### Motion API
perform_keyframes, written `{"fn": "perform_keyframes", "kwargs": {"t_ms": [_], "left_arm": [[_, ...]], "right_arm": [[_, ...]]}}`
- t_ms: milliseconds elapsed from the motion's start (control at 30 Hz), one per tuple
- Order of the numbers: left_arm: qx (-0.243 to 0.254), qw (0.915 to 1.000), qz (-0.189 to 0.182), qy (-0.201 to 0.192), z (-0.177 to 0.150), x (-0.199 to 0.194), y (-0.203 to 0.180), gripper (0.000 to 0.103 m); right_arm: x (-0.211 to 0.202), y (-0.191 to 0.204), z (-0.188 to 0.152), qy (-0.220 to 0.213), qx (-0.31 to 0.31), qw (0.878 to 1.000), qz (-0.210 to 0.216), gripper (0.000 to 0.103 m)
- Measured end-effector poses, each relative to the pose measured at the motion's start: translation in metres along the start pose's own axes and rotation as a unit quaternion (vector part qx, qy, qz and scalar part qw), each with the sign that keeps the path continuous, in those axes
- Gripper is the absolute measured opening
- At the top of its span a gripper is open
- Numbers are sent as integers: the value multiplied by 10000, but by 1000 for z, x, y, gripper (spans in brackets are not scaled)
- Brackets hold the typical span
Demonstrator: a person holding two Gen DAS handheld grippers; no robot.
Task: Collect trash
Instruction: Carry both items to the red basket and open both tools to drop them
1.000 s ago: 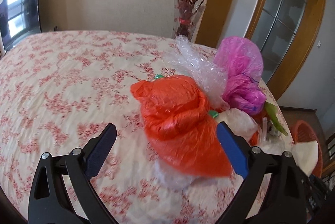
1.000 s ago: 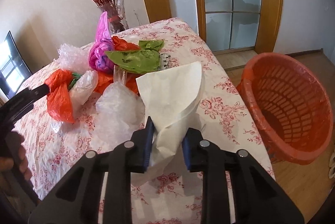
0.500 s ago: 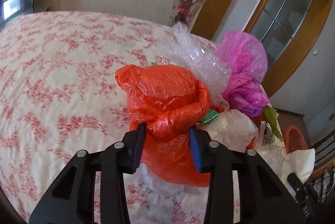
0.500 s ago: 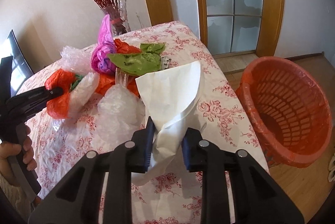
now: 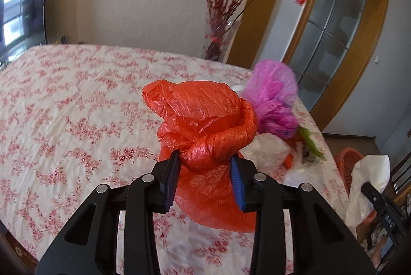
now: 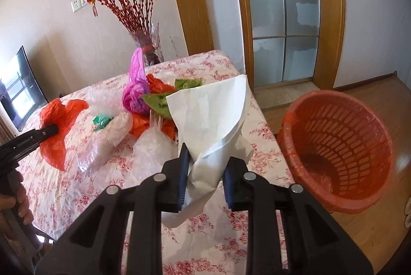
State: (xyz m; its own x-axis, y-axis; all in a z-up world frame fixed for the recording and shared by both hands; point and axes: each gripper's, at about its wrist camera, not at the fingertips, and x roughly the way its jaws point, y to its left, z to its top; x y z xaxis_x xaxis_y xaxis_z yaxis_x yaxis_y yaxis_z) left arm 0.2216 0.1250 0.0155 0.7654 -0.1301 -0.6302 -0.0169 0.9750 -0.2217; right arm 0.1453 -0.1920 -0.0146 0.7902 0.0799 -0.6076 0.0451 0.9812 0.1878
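My left gripper (image 5: 205,159) is shut on a knotted orange plastic bag (image 5: 205,121) and holds it above the flowered tablecloth (image 5: 64,108); the bag also shows in the right wrist view (image 6: 59,121). My right gripper (image 6: 205,162) is shut on a white paper sheet (image 6: 213,115), held over the table's right edge. An orange trash basket (image 6: 339,146) stands on the floor to the right of the table. A pile of trash lies on the table: a pink bag (image 6: 136,95), green bags (image 6: 164,100), clear bubble wrap (image 6: 151,146).
A vase of red branches (image 6: 149,49) stands at the table's far edge. A glass door (image 6: 285,13) with a wooden frame is behind the basket. A television (image 5: 23,15) hangs on the left wall. Wooden floor (image 6: 372,236) surrounds the basket.
My left gripper closed on the orange bag and lifted it off the pile. My right gripper rose a little with the white paper, still shut.
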Motion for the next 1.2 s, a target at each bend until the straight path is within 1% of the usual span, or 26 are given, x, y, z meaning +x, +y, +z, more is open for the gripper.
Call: {"fn": "perform_keyframes", "kwargs": {"t_ms": [100, 200, 367, 500, 700, 933, 1067, 1200], "left_arm": [[130, 9997, -106, -148, 0, -15, -14, 36], [294, 9987, -318, -251, 0, -27, -36, 36], [582, 9953, -715, -279, -5, -31, -78, 36], [899, 9902, -1045, -235, -10, -23, -119, 36], [1316, 9790, -1557, 21, -21, 7, -186, 36], [1597, 9646, -2068, 357, -36, 42, -251, 36], [1802, 9541, -2323, 571, -47, 66, -289, 36], [1943, 9461, -2478, 761, -57, 80, -312, 36]], "right_arm": [[-10, -8, 2, -140, -8, 9999, -57, 24], [-19, -19, 4, -279, -4, 9995, -175, 24], [-31, -45, 8, -502, 89, 9976, -473, 24], [-37, -71, 11, -635, 230, 9951, -721, 24], [-41, -123, 15, -709, 619, 9901, -1039, 24], [-40, -178, 18, -722, 983, 9835, -1337, 24], [-37, -202, 18, -700, 1165, 9807, -1407, 24], [-31, -223, 16, -653, 1341, 9782, -1447, 24]]}}
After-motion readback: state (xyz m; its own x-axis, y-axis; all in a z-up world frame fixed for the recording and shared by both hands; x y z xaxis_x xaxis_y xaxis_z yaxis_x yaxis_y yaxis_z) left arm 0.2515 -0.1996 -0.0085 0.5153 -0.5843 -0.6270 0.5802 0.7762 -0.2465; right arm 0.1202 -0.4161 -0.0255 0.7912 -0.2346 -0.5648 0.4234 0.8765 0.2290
